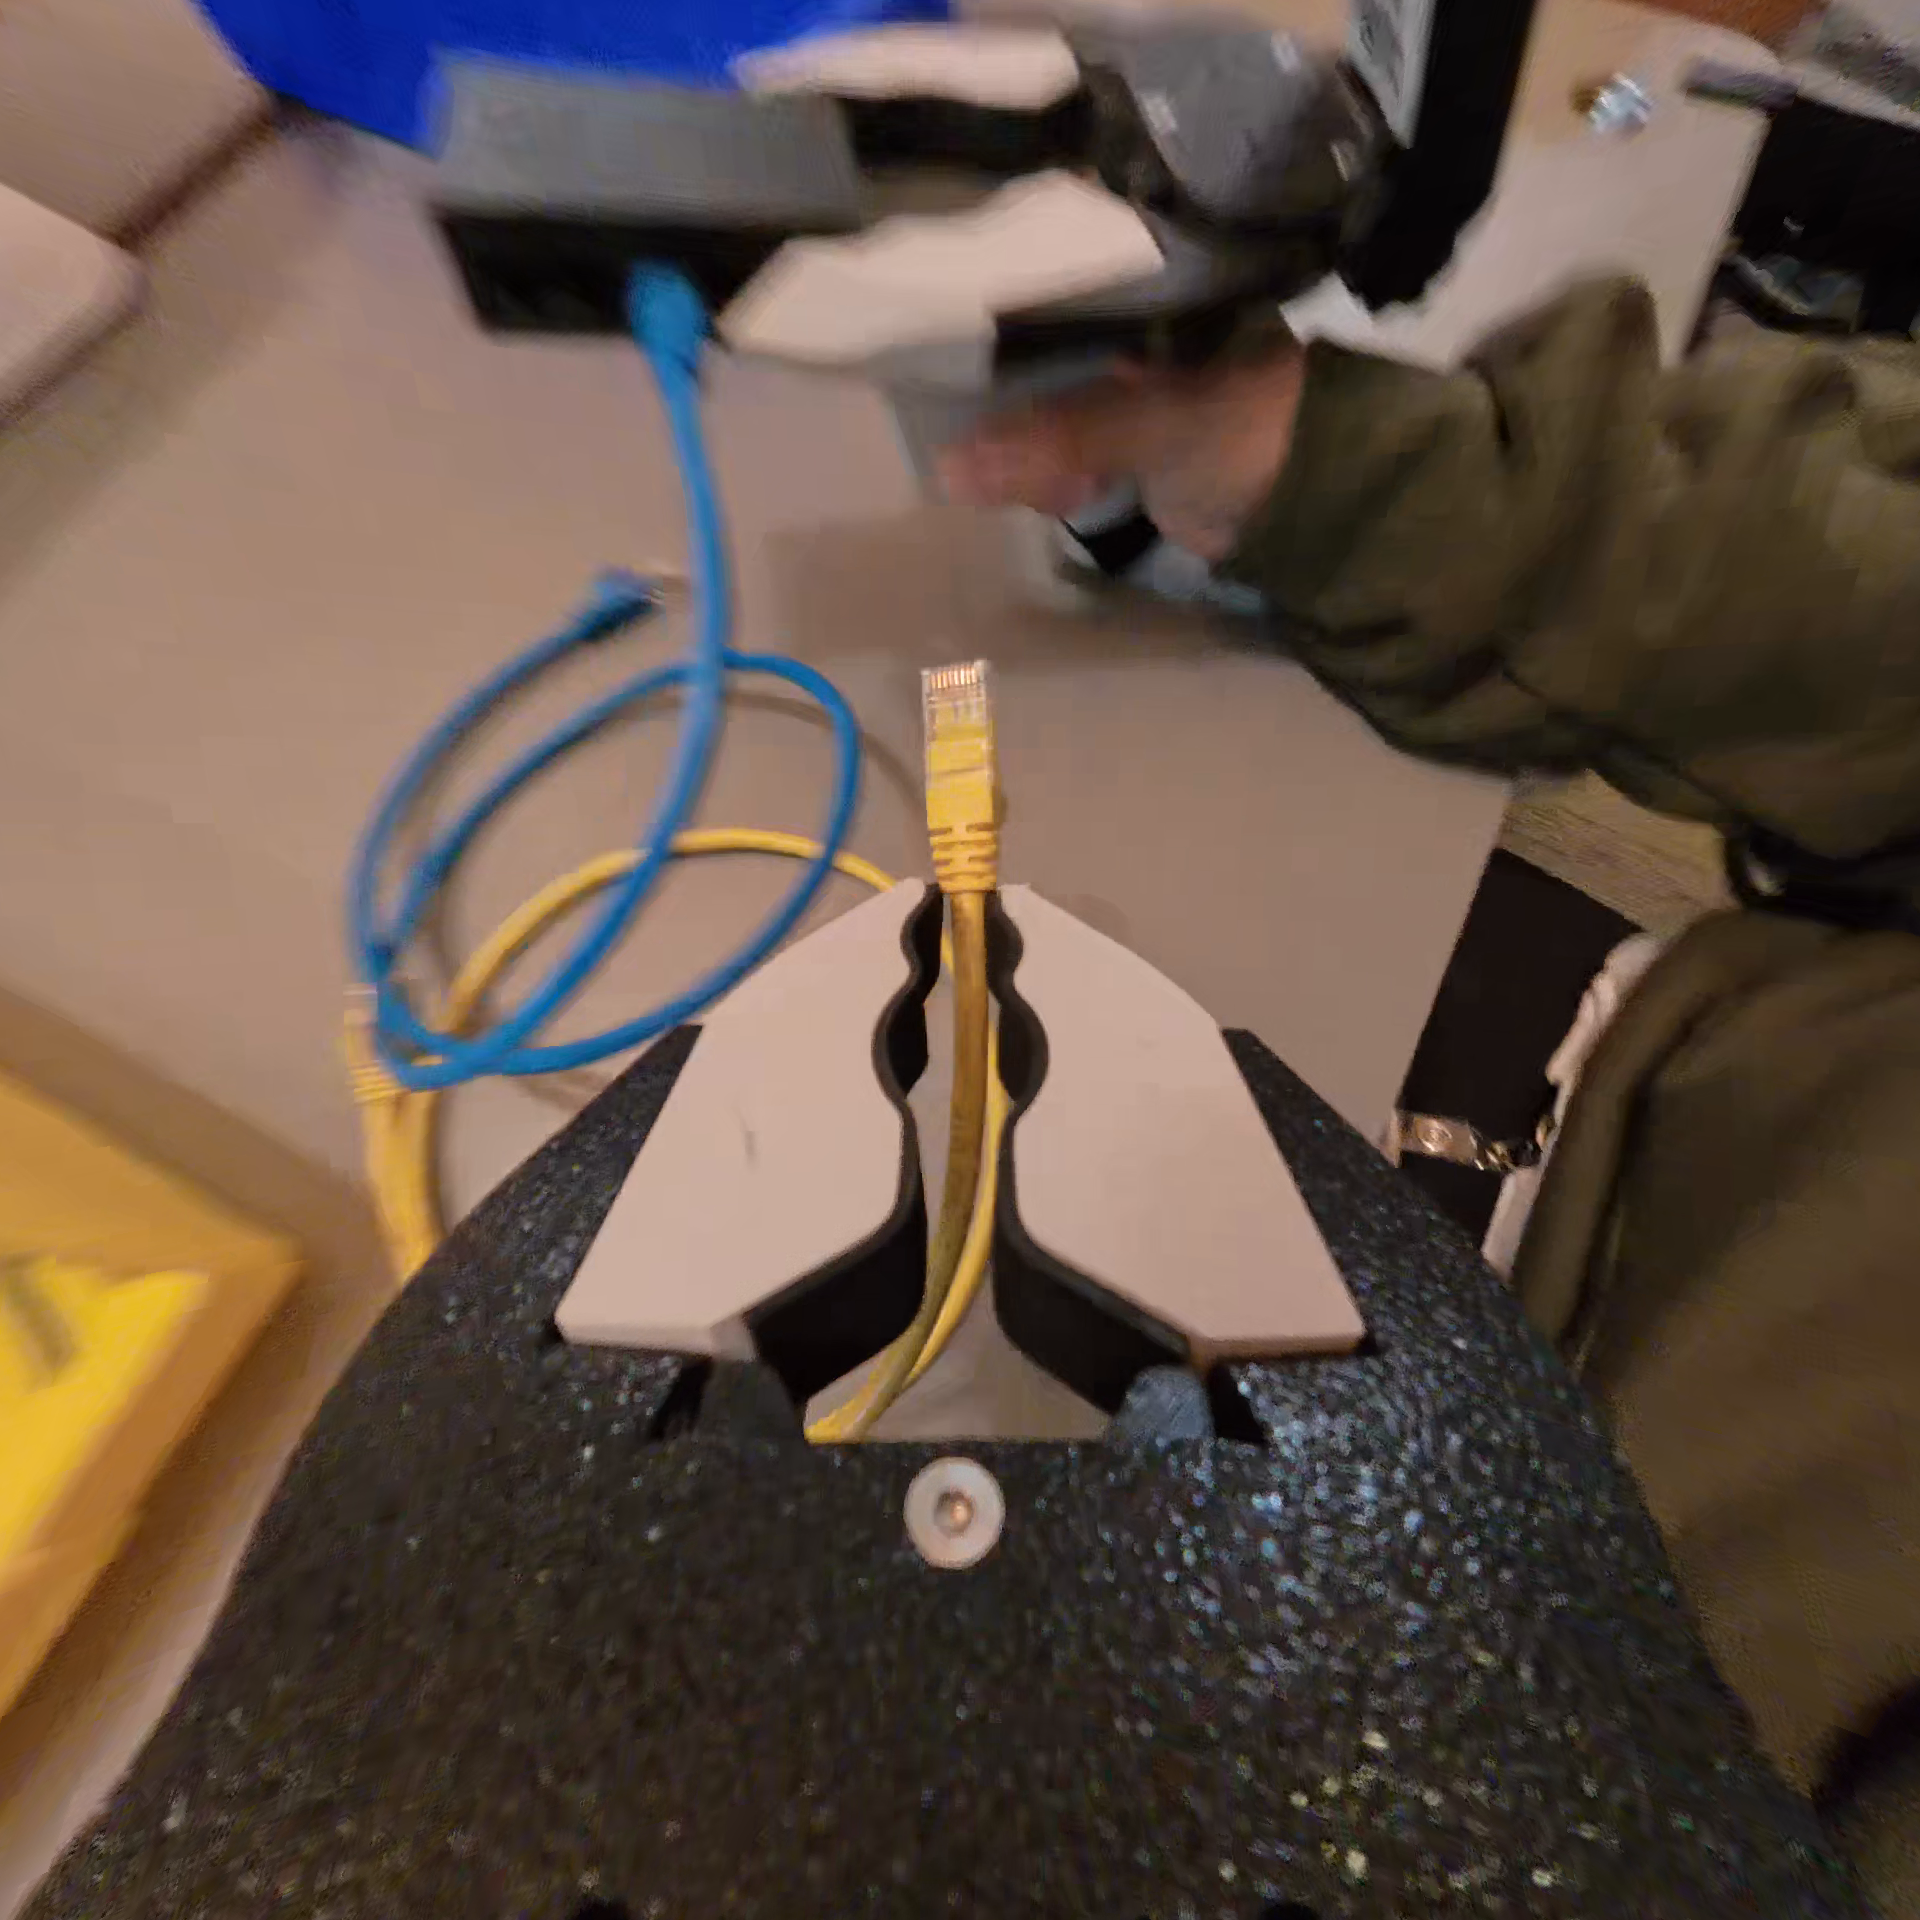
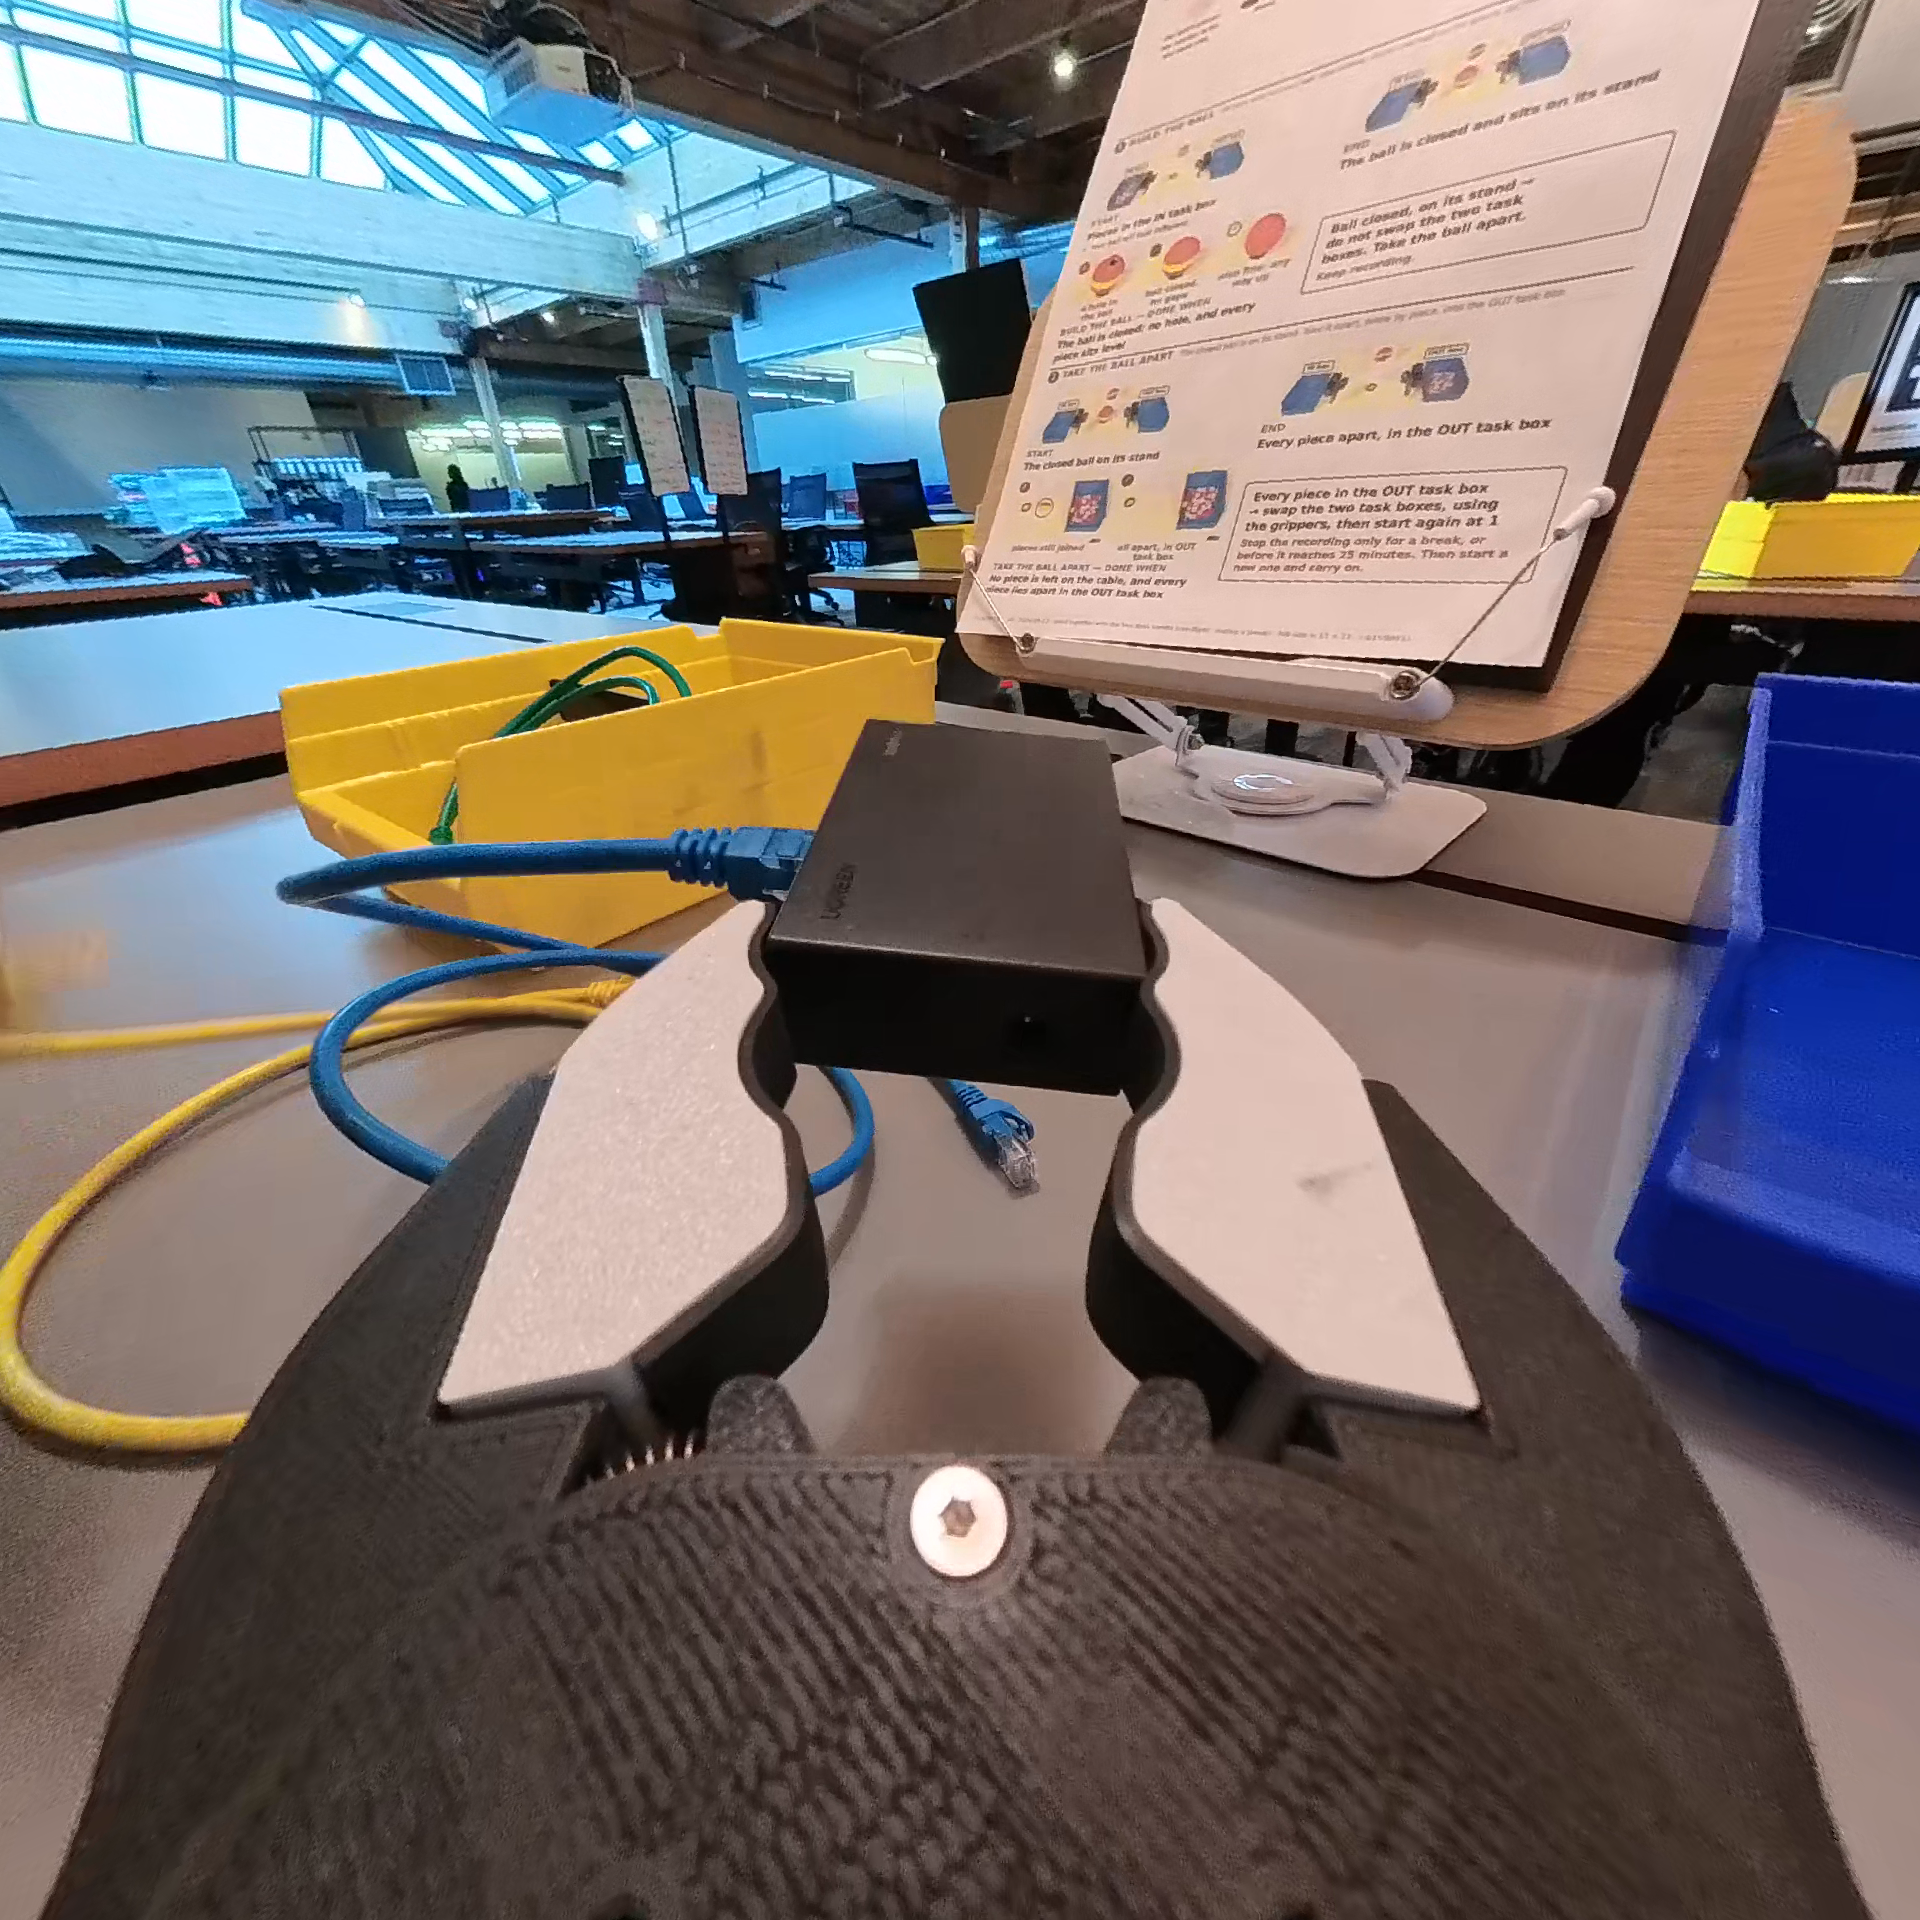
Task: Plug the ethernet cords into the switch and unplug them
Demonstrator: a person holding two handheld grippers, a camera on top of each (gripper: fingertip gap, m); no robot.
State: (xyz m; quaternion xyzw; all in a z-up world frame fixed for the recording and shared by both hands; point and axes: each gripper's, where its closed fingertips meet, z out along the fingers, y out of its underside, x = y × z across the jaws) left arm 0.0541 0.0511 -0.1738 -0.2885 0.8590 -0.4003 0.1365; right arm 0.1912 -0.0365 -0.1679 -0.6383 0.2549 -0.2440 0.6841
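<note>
My left gripper (image 1: 964, 894) is shut on the yellow ethernet cord (image 1: 966, 1039) just behind its plug (image 1: 958, 758), which points up and forward toward the black switch (image 1: 623, 197). My right gripper (image 2: 956, 935) is shut on the switch (image 2: 966, 894) at its near end and holds it a little above the table. A blue cord (image 1: 686, 499) is plugged into the switch's port side; its plug (image 2: 764, 857) shows on the left side in the right wrist view. The blue cord's other plug (image 2: 1003, 1138) lies loose on the table. The right gripper (image 1: 935, 260) shows blurred in the left wrist view.
A yellow bin (image 2: 582, 758) with a green cord (image 2: 582, 686) stands behind the switch on the left. A blue bin (image 2: 1797, 1091) stands at the right. A paper on a wooden stand (image 2: 1351, 343) is behind. A person's olive sleeve (image 1: 1558, 540) reaches in.
</note>
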